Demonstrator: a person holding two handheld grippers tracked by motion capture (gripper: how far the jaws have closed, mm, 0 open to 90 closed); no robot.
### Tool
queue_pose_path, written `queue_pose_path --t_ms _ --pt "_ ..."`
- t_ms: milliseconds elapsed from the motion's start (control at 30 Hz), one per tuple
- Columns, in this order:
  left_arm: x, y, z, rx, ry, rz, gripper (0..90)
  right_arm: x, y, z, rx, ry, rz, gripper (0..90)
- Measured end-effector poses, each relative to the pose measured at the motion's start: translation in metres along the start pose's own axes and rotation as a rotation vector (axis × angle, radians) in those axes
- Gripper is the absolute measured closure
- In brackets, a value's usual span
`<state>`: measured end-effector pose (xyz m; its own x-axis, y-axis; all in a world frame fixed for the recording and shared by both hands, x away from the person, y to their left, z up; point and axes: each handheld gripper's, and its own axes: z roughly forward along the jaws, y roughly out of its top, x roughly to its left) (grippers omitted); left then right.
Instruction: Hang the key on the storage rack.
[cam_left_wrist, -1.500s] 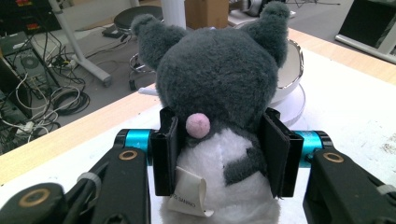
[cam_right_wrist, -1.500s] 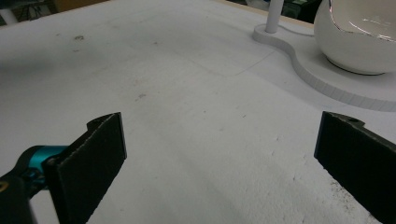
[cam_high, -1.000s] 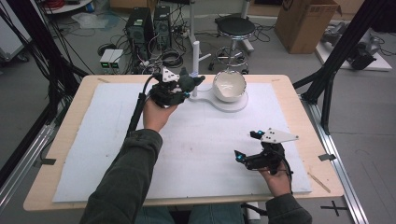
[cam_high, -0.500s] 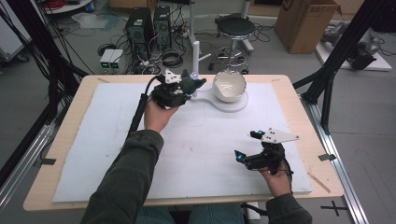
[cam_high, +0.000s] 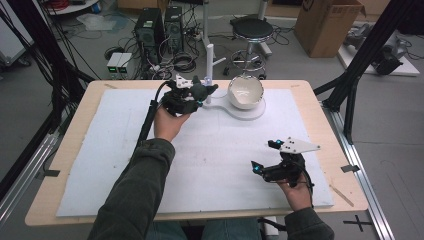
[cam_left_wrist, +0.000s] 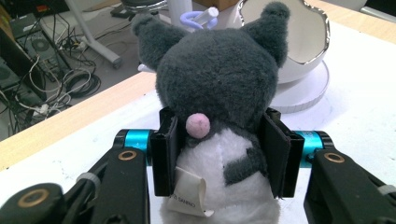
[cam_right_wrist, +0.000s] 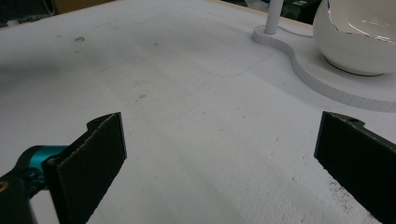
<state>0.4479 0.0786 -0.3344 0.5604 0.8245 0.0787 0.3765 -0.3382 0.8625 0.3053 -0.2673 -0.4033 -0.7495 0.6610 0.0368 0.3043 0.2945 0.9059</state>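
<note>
Holding the grey plush toy (cam_left_wrist: 219, 93) pinched at its soft middle in my left hand-held gripper (cam_high: 192, 95), just left of the white egg-shaped bowl (cam_high: 245, 92) on its stand, I judge the risk is that the stuffing gives and the toy twists or slips, or its ears catch the white post (cam_high: 209, 65) beside the bowl. My right hand-held gripper (cam_high: 265, 160) rests well in front of the bowl, jaws wide apart and empty. Compared with a second ago, the toy has edged slightly nearer the bowl; the right one hasn't moved.
</note>
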Motion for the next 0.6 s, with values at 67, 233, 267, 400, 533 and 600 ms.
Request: queue_pose_path --t_ms 67,233,267,400,533,600 --pt "-0.0007 -0.0003 0.0009 0.003 0.000 -0.001 53.2 -0.0002 -0.0001 -0.0001 0.000 0.001 -0.002 1.4" --pt "-0.0017 -0.0014 0.0037 0.013 0.001 0.003 53.0 -0.0001 0.0000 0.0000 0.000 0.000 -0.003 1.4" --pt "-0.0019 -0.0016 0.0042 0.016 0.000 0.003 53.0 -0.0001 0.0000 0.0000 0.000 0.000 -0.003 1.4" --pt "-0.0031 -0.0024 0.0058 0.018 -0.001 -0.003 52.7 -0.0012 0.0001 -0.0003 -0.008 -0.005 -0.011 1.4" --pt "-0.0043 -0.0031 0.0076 0.026 -0.005 -0.004 52.3 -0.0004 0.0000 -0.0005 -0.004 -0.001 -0.003 1.4" --pt "-0.0051 -0.0038 0.0089 0.033 -0.003 -0.001 52.0 0.0000 0.0001 -0.0006 -0.003 -0.002 0.000 1.4"
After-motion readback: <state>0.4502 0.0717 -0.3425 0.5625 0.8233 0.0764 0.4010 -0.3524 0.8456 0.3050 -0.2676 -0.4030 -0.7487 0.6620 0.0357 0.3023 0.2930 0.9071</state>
